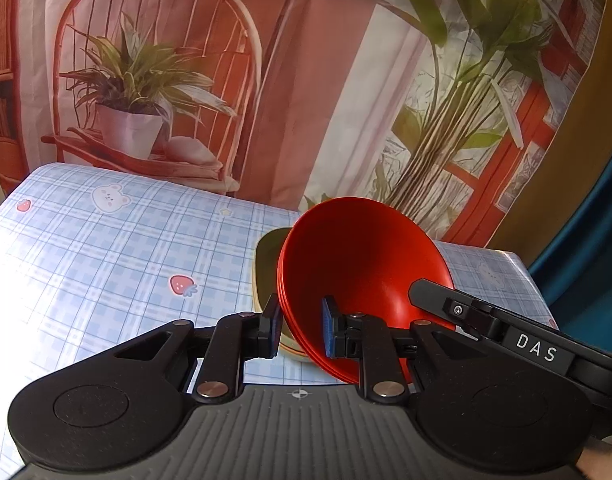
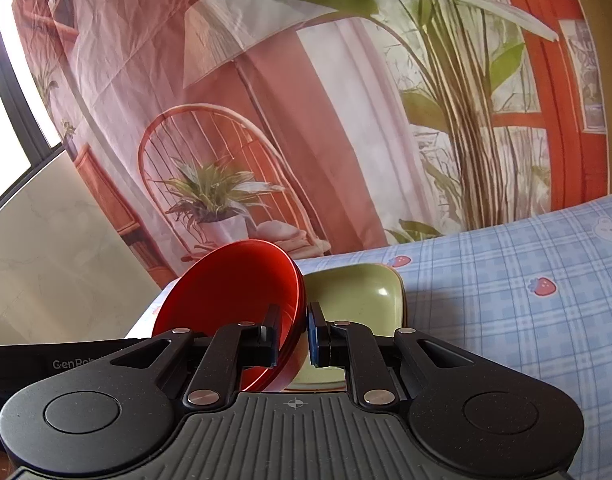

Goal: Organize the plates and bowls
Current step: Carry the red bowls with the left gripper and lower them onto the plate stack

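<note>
A stack of red bowls (image 1: 362, 268) is tilted on edge above the checked tablecloth (image 1: 106, 248). My left gripper (image 1: 302, 326) is shut on its near rim, one pad inside, one outside. My right gripper (image 2: 292, 334) is shut on the rim of the same red bowls (image 2: 234, 288) from the other side; its black body (image 1: 506, 328) crosses the left wrist view. Behind the red bowls lie green dishes (image 2: 358, 300), also partly seen in the left wrist view (image 1: 268, 264), resting flat on the cloth.
The table carries a blue checked cloth (image 2: 526, 320) with bears and strawberries. A printed curtain backdrop (image 1: 306, 80) hangs right behind the table's far edge. A window frame (image 2: 10, 92) is at the far left of the right wrist view.
</note>
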A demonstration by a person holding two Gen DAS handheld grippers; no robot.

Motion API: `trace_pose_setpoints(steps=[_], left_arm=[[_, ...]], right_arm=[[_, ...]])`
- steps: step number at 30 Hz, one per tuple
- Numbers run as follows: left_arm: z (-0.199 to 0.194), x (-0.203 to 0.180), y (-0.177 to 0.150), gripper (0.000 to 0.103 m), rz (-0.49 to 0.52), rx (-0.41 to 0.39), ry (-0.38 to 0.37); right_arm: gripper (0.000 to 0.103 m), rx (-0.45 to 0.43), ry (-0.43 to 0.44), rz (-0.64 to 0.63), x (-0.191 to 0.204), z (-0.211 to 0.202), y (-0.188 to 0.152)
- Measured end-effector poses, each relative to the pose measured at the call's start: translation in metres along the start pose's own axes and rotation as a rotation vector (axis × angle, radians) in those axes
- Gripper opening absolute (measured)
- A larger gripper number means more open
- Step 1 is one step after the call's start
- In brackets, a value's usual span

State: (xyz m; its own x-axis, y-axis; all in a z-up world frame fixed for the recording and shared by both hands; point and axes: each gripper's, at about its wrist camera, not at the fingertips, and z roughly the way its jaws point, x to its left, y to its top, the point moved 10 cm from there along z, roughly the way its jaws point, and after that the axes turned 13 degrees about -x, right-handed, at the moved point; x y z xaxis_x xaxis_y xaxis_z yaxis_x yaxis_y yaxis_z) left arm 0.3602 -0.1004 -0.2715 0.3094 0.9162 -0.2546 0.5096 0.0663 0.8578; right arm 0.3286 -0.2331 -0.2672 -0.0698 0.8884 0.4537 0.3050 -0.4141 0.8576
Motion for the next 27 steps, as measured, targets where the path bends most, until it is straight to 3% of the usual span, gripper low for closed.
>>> trace_pose_setpoints(steps=[9,27], left_arm=[[0.041,0.001,0.017,0.022,0.026,0.027,-0.024],[0.077,0.004,-0.028,0.022,0.043,0.151,-0.007]], right_arm=[[0.014,0.045,-0.021,0.056,-0.022,0.040,0.015],[0.014,0.133,-0.104,0.022,-0.051,0.062,-0.021]])
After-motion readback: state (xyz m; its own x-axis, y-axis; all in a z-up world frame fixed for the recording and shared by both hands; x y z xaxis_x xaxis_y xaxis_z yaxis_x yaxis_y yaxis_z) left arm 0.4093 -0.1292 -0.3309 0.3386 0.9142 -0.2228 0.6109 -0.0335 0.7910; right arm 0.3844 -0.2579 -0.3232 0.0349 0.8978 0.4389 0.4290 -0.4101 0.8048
